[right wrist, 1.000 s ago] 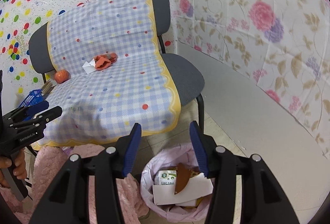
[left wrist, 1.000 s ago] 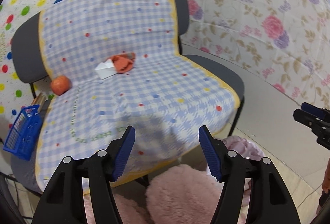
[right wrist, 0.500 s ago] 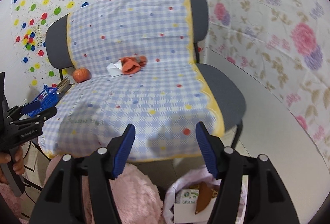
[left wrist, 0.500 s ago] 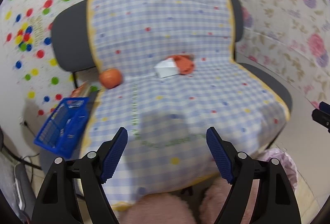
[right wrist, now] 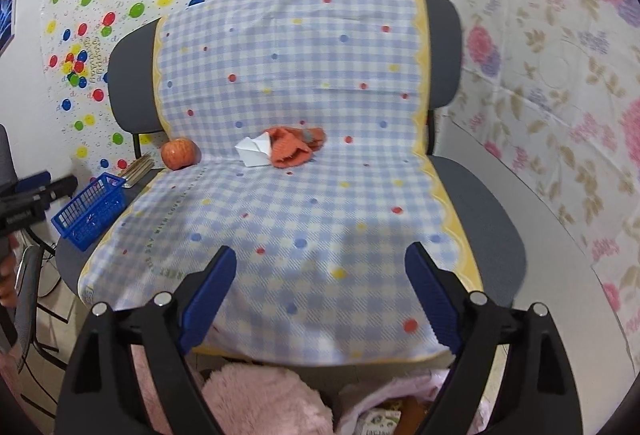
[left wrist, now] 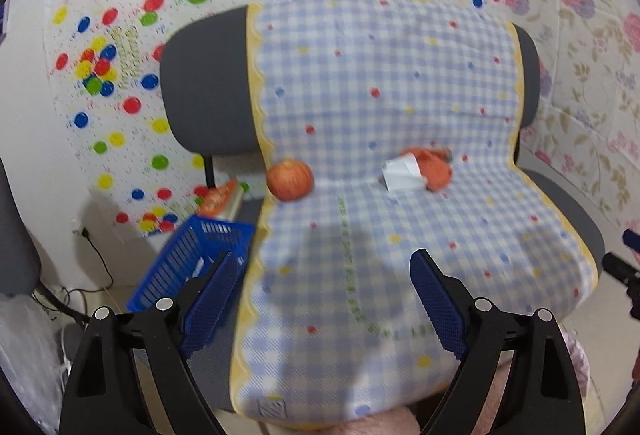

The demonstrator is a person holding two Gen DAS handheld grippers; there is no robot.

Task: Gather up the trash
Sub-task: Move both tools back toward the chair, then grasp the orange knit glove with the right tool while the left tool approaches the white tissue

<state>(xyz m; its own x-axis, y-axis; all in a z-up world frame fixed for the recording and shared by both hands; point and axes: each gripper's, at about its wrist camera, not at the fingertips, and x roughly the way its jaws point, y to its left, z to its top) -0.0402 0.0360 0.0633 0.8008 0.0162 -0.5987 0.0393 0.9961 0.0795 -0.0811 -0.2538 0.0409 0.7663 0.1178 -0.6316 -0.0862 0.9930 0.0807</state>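
Note:
A white folded paper [right wrist: 253, 151] and orange peel scraps [right wrist: 292, 147] lie at the back of a chair seat covered in a blue checked cloth [right wrist: 304, 219]. They also show in the left wrist view: the paper [left wrist: 401, 175] and the peel [left wrist: 434, 169]. An apple [left wrist: 290, 179] sits at the cloth's left edge, also in the right wrist view [right wrist: 178, 153]. My left gripper [left wrist: 320, 295] is open and empty before the seat's front. My right gripper [right wrist: 320, 295] is open and empty over the front edge. The pink trash bag [right wrist: 384, 411] is below it, mostly hidden.
A blue plastic basket [left wrist: 196, 263] stands left of the chair, also in the right wrist view [right wrist: 90, 211]. A pink fluffy cushion [right wrist: 264, 403] lies under the seat front. Patterned wall coverings stand behind and to the right. A cable [left wrist: 96, 259] runs down the left wall.
Both grippers have risen and moved in toward the chair. The left view has swung left, so the basket and apple are nearer the middle. The trash bag has dropped almost out of the right view.

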